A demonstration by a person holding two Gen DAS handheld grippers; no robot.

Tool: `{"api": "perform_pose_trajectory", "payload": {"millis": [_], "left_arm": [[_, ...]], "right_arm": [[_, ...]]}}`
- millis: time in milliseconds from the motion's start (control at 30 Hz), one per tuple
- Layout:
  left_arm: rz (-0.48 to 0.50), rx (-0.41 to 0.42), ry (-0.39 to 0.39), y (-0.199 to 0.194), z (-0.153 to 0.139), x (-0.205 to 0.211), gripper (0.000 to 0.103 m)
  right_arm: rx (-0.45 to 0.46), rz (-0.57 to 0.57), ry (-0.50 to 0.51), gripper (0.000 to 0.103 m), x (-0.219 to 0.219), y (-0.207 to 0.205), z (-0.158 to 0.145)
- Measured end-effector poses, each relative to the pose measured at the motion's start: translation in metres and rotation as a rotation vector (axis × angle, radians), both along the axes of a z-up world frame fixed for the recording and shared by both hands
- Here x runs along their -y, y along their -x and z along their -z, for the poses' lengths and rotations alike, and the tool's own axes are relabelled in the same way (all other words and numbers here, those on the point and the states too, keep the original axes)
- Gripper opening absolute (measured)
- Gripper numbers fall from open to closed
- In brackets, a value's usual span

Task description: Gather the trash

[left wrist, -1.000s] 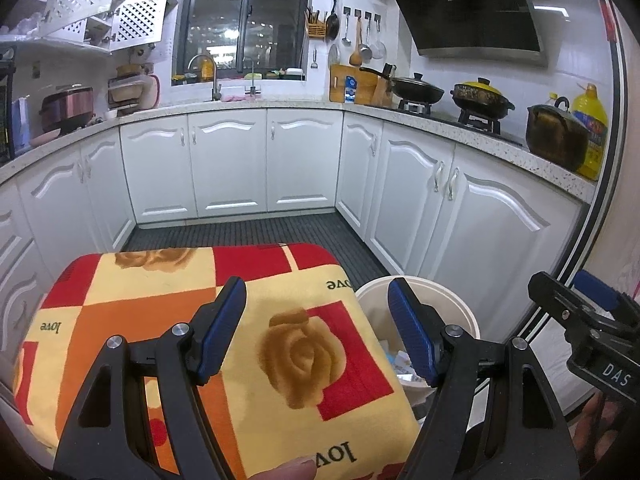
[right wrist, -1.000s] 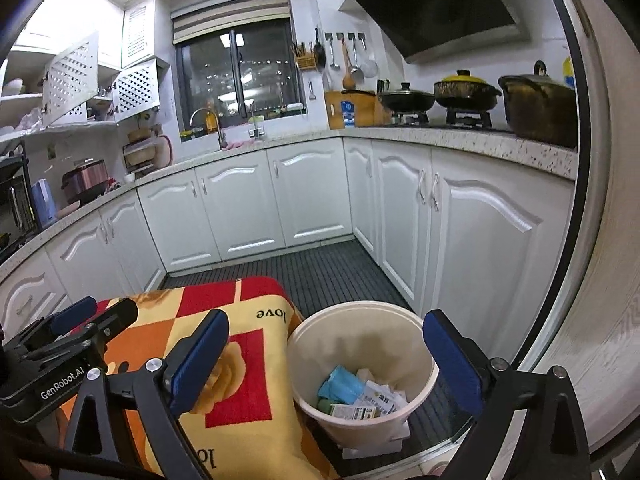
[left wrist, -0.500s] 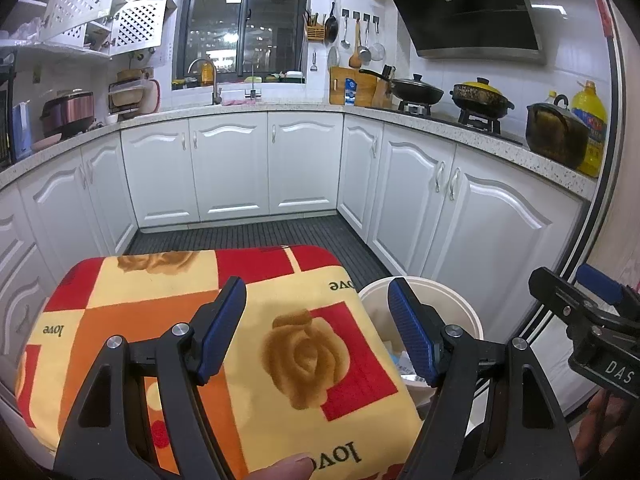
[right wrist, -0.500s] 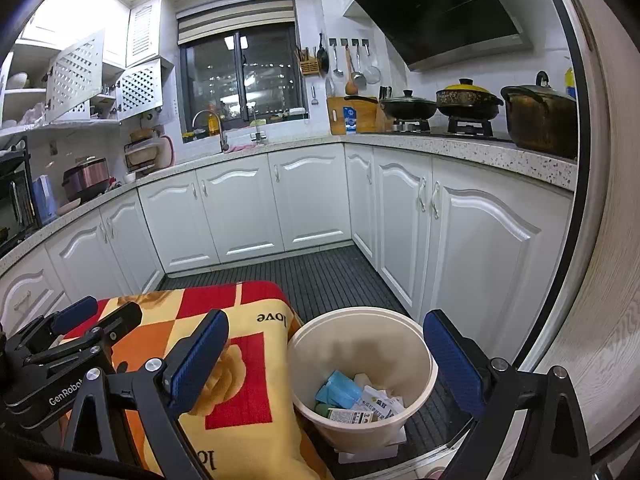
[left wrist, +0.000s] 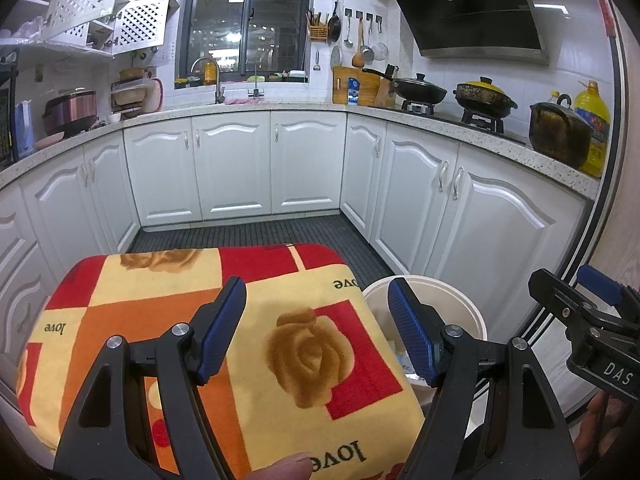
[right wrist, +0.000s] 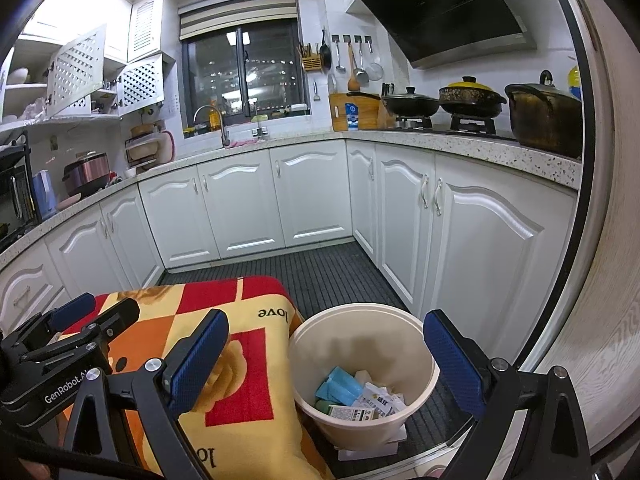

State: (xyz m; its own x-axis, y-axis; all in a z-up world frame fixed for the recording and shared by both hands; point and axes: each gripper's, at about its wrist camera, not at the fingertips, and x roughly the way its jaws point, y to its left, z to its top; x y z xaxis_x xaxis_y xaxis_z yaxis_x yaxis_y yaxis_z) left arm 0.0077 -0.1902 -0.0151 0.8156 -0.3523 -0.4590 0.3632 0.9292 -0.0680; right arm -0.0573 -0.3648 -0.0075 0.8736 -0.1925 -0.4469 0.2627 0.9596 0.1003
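The left gripper [left wrist: 316, 328] is hanging spread wide with nothing between its blue pads [left wrist: 222, 324], poised over the right half of a blanket [left wrist: 160, 312] patterned in red, orange and yellow with roses and the word "love". The right gripper [right wrist: 326, 360] is likewise gaping and gripping nothing, hovering over a cream bucket [right wrist: 416, 344] that is sitting on the dark ribbed floor [right wrist: 320, 268] just beside the blanket's right edge. Inside the bucket the trash [right wrist: 360, 396] is lying at the bottom: a blue packet, printed paper wrappers and a small carton. A fingertip [left wrist: 286, 468] is showing at the lower edge of the left view. White cabinets [left wrist: 236, 168] are wrapping around the floor, with pots [left wrist: 484, 96] standing on the stove along the right counter.
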Motion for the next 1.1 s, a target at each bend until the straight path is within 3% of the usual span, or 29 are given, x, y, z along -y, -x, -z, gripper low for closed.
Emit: {"api": "perform_pose_trajectory", "payload": {"millis": [1100], "left_arm": [[-0.013, 0.004, -0.012, -0.0052, 0.0058, -0.0047, 0.073]], "right_arm": [[-0.028, -0.014, -0.016, 0.097, 0.0051, -0.0072, 0.0088]]}}
